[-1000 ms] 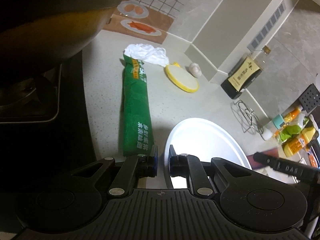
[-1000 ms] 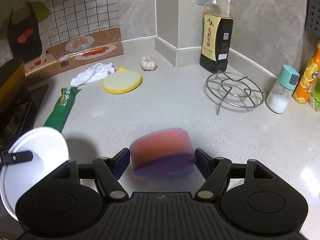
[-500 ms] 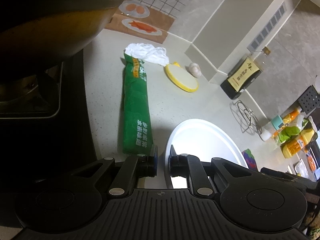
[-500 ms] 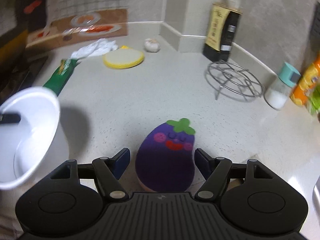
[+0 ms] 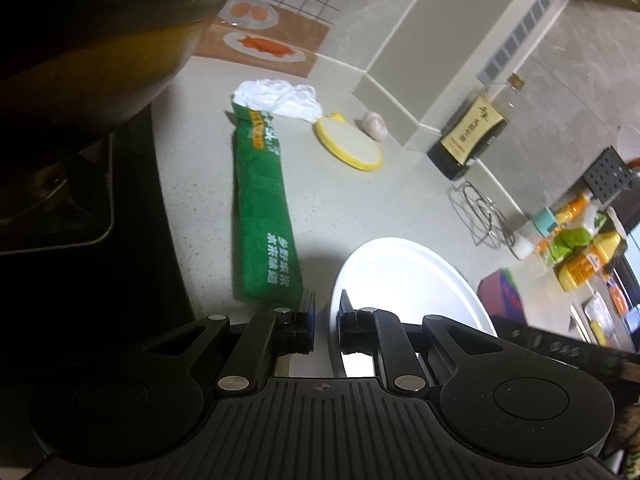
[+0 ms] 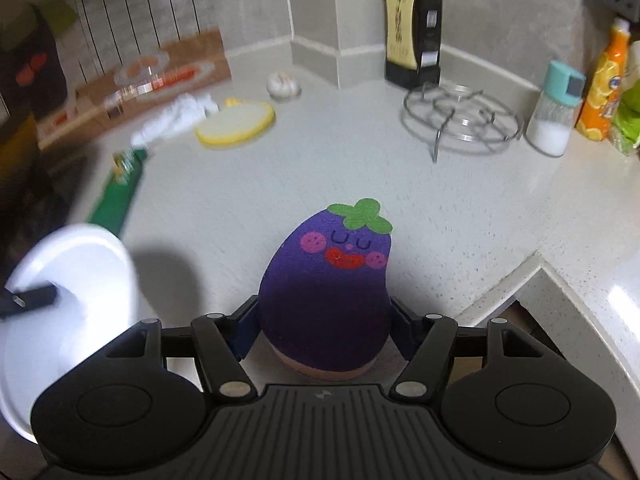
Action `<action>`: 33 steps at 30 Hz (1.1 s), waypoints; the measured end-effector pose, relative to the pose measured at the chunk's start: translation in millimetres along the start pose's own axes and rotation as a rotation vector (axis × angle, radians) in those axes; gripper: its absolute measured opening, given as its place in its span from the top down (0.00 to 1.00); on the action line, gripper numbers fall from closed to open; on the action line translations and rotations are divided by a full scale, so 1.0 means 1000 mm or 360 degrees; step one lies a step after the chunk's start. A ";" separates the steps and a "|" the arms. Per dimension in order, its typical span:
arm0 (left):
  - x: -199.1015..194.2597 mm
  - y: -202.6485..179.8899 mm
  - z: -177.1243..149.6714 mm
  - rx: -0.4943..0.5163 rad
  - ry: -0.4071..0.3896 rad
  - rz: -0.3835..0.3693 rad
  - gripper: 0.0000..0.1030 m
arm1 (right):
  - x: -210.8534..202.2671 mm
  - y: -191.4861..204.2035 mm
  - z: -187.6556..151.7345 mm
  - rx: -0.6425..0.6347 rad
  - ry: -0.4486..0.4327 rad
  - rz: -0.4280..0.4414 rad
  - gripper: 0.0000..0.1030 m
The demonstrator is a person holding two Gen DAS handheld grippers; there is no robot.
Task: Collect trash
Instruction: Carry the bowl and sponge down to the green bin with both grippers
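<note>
Fingers of our right gripper (image 6: 324, 334) clench the sides of a purple eggplant-shaped sponge with a smiling face and green felt stalk (image 6: 326, 280). A second ago this sponge showed its pink and purple edge; now it has turned face-up in our grasp and we have raised it off the pale speckled countertop (image 6: 360, 168). Our left gripper (image 5: 325, 322) pinches the rim of a white round plastic bin (image 5: 404, 276), one finger outside and one inside, unmoved over the last second. The bin sits just left of the sponge, its mouth open. We judge the sponge is on its way into the bin. Farther out on the counter, trash remains to collect: a long green plastic snack wrapper (image 5: 262, 208) just beside the bin, and a crumpled white tissue (image 5: 280, 98) touching the wrapper's far end. Near these lie a yellow-rimmed round pad (image 5: 352, 148) and a garlic bulb (image 5: 374, 122).
</note>
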State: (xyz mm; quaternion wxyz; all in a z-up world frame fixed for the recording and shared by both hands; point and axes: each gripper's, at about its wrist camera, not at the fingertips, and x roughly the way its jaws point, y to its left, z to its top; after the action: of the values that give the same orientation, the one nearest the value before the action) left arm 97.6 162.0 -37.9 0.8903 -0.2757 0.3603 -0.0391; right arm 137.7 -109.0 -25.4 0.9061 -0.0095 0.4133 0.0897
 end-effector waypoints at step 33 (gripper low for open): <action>0.152 -0.158 -0.287 0.0387 0.0756 -0.0110 0.87 | -0.168 -0.180 -0.326 0.0515 -0.0011 -0.0535 0.36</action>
State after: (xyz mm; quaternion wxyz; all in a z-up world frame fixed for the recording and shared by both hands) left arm 39.8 -145.1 -218.8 0.8056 -0.1619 0.5421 -0.1759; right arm -182.8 -342.2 -124.2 0.8995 0.0675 0.4118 -0.1299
